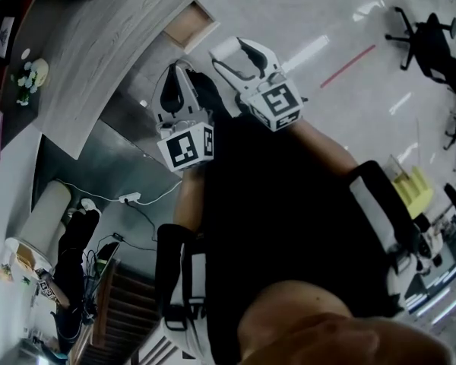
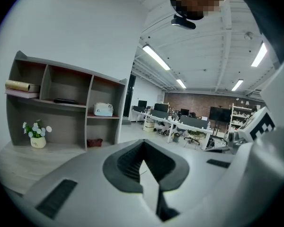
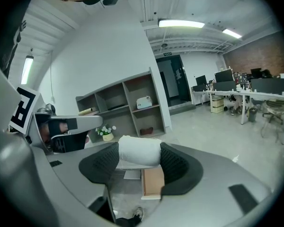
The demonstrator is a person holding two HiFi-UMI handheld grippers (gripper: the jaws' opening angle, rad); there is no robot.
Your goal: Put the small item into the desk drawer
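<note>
Near the open drawer (image 3: 153, 183), right hand-held gripper (image 3: 140, 161) clamps white roll (image 3: 139, 150).

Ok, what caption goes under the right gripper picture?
Right gripper clamped on a small white roll, with shelves, flowers and office desks behind.

Open-plan office: rows of desks (image 2: 177, 123) topped with monitors (image 2: 161, 107) stretch beneath ceiling strip lights (image 2: 156, 57) toward a brick wall (image 2: 199, 100); a swivel chair (image 1: 432, 42) stands on the polished floor (image 1: 327, 14), and a cubby shelf (image 2: 61, 109) lines one wall.
</note>
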